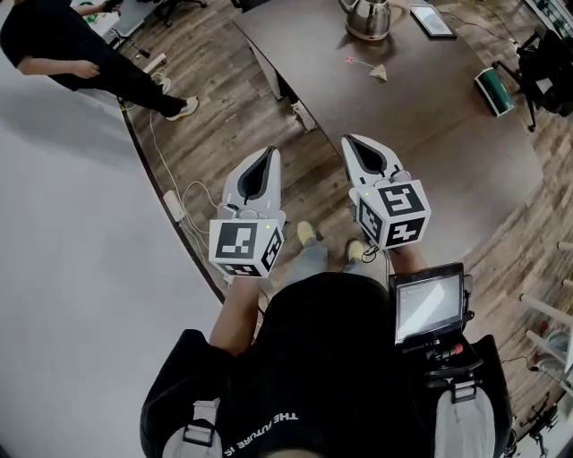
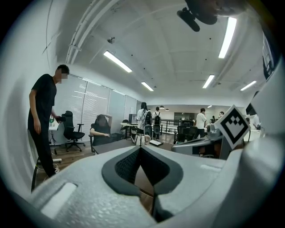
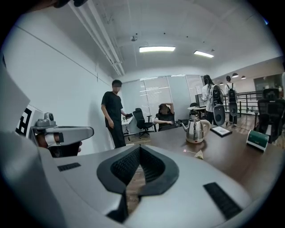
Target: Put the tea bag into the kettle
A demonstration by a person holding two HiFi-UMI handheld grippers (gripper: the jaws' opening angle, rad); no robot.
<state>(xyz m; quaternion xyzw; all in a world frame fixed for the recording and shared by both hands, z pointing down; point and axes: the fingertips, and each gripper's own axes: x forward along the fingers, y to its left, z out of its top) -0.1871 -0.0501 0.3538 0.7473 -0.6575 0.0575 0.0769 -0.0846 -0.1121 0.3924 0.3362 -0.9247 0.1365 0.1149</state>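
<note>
A steel kettle stands at the far side of the dark brown table. In front of it lies a small tan tea bag with a pink tag on its string. Both show in the right gripper view as well, the kettle behind the tea bag. The left gripper view shows the kettle small and far off. My left gripper and right gripper hang side by side over the floor, short of the table's near edge. Each is shut, with nothing between its jaws.
A green box lies at the table's right side and a tablet beside the kettle. A person in black stands at the far left. A power strip with cable runs along the floor by the white wall.
</note>
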